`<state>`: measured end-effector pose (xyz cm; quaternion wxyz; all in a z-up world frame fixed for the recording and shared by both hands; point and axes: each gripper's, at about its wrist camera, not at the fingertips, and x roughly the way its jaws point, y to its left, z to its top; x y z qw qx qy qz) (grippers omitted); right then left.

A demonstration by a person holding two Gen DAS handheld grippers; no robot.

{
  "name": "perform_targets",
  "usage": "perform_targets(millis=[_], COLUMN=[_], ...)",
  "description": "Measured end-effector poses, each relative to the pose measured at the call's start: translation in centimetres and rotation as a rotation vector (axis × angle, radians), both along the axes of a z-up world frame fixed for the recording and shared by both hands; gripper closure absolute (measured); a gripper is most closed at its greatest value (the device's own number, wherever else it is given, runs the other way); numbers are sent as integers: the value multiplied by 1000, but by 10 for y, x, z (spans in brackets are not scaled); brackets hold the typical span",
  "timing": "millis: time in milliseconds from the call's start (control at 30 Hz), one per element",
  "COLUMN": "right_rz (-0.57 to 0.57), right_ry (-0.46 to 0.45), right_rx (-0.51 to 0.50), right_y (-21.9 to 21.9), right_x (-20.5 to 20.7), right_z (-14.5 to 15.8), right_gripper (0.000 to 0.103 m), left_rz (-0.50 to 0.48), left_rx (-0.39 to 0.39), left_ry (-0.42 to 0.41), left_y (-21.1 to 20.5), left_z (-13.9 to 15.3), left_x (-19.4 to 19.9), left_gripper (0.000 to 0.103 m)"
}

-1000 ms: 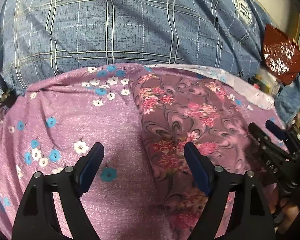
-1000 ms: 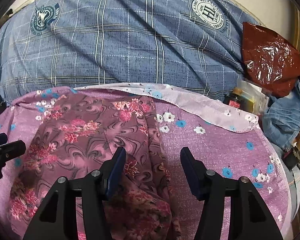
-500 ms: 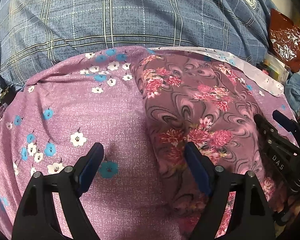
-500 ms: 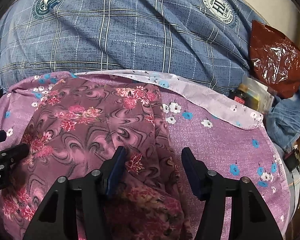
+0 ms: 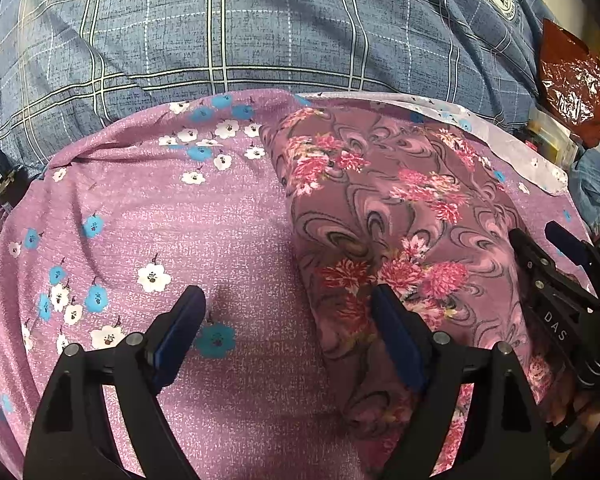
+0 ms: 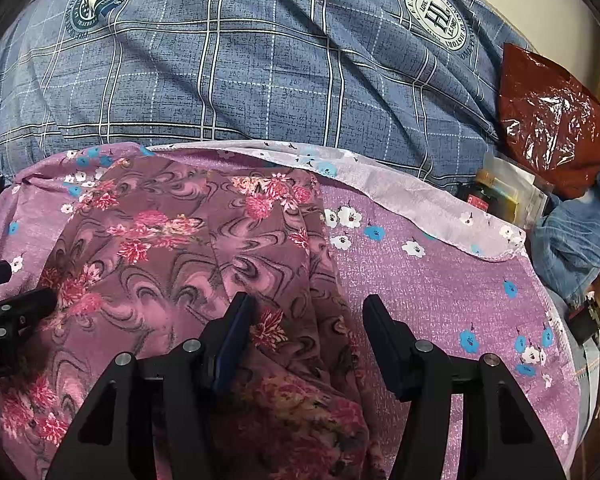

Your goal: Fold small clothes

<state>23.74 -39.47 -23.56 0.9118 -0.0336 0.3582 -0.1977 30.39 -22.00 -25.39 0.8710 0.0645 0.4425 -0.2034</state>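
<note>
A small mauve garment with pink flowers and dark swirls (image 5: 400, 216) lies folded on a lilac cloth printed with white and blue blossoms (image 5: 160, 220). It also shows in the right wrist view (image 6: 180, 256). My left gripper (image 5: 288, 312) is open and empty, low over the garment's left edge. My right gripper (image 6: 308, 320) is open and empty over the garment's right edge. The right gripper shows at the right in the left wrist view (image 5: 556, 264). The left gripper shows at the left edge of the right wrist view (image 6: 4, 296).
A blue plaid bedsheet (image 6: 260, 80) covers the bed behind the lilac cloth (image 6: 440, 280). At the far right are a red-brown plastic bag (image 6: 552, 120), small packets (image 6: 508, 192) and blue denim (image 6: 576, 236).
Both grippers have moved forward and lower over the garment, which looms larger in both views. Both stay open and empty.
</note>
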Motion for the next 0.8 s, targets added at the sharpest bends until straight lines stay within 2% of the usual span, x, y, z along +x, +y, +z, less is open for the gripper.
perform_targets(millis=[800], right_rz=[0], right_ry=[-13], right_rx=[-15], right_y=[1], right_x=[-1], right_z=[-3], right_gripper=[43], left_rz=[1], left_rx=[-27], left_ry=[25], left_y=[2], left_z=[-3], left_x=[5], left_gripper=[15])
